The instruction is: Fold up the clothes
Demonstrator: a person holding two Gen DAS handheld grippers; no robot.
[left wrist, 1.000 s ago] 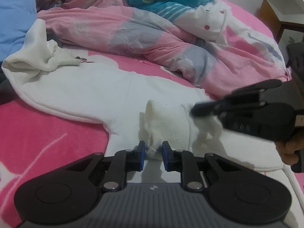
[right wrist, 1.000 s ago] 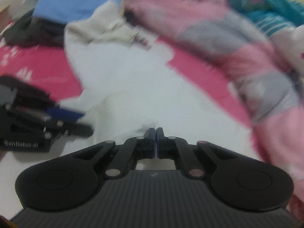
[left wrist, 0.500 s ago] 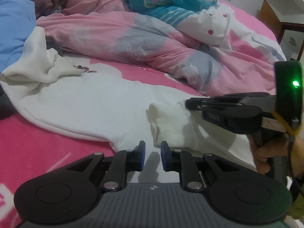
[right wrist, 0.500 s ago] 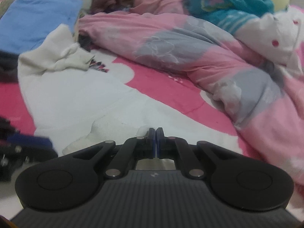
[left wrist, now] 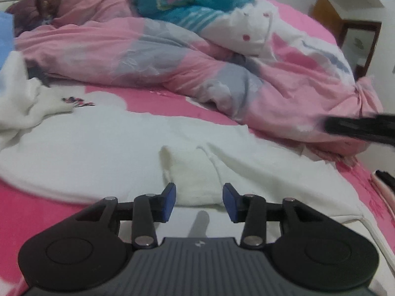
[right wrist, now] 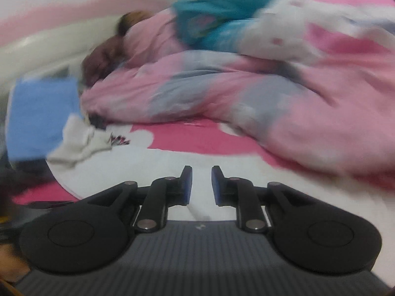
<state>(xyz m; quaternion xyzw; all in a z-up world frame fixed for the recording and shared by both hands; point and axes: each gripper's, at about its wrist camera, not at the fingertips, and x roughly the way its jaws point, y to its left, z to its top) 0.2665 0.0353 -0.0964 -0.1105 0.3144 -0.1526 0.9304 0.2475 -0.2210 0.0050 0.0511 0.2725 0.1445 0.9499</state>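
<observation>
White garment spread on the bed

We see the white garment [left wrist: 111, 148] lying flat, one cuff [left wrist: 190, 172] folded inward; left gripper [left wrist: 199, 202] and right gripper [right wrist: 202, 185] jaws have just opened, empty.

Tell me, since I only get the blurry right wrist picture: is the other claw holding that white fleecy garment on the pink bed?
Observer: No. The left claw grips nothing. Its jaws have just been opening, and the ribbed cuff of the white fleecy garment lies loose between the blue pads.
Operator: Does that camera catch my claw too?
Observer: Yes. The right claw pokes in from the right edge as a dark blur in front of the rumpled pink-and-grey quilt, clear of the cuff. Its jaws have also just been opening, with nothing between them.
</observation>
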